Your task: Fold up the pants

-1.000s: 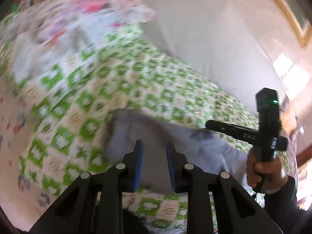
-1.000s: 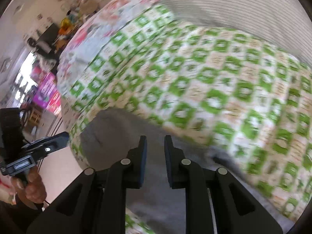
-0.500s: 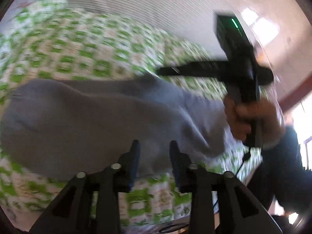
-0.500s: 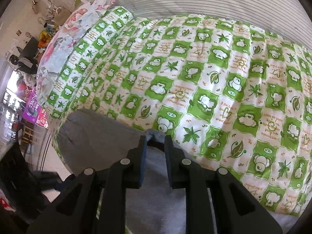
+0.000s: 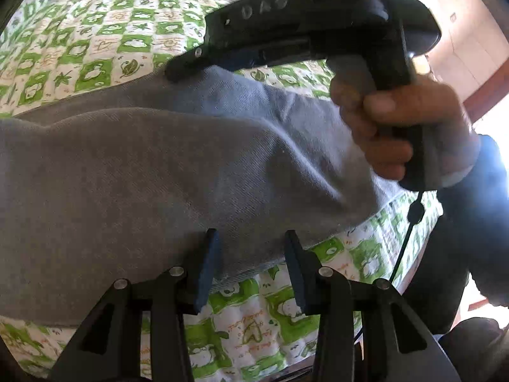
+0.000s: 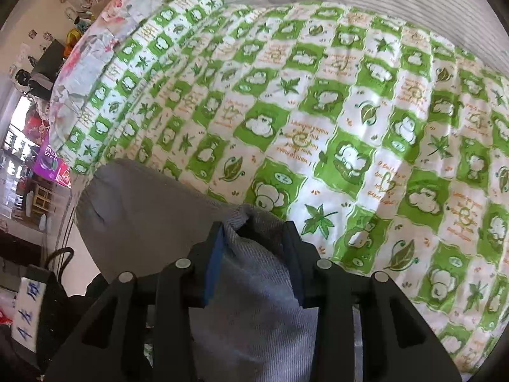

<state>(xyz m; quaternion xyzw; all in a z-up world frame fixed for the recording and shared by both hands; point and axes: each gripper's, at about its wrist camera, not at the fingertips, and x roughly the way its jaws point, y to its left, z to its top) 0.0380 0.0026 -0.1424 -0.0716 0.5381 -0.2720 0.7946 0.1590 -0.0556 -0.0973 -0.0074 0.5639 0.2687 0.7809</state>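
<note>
The pants [image 5: 133, 172], grey, lie across a bed under a green-and-white checked bedspread [image 5: 105, 47], near its front edge. My left gripper [image 5: 251, 264] stands with its jaws parted wide at the near hem of the pants; the cloth's edge passes between the two fingers, but neither blue pad presses on it, so this gripper has hold of nothing. My right gripper [image 6: 254, 254] has its jaws spread about as wide, and a bunched fold of the grey cloth fills the gap between them, rising to a small peak at the fingertips. The cloth meets the left pad; whether the right pad bears on it I cannot tell, so I cannot say that the fold is truly clamped.

From the left camera, my right hand [image 5: 400, 127] wraps the handle of the right gripper, which reaches over the far side of the pants; its fingertips are cut off against the cloth there. From the right camera, the left gripper is out of view; only a dark body with a white handwritten label [image 6: 28, 312] shows at the lower left. The waistband and leg ends cannot be told apart in either view, and the pants run out of frame on the left side of the left view.

Count: one pair of pants, two grippers, one hand visible, one checked bedspread, one floral pillow [image 6: 95, 47] at the far left of the bed.
</note>
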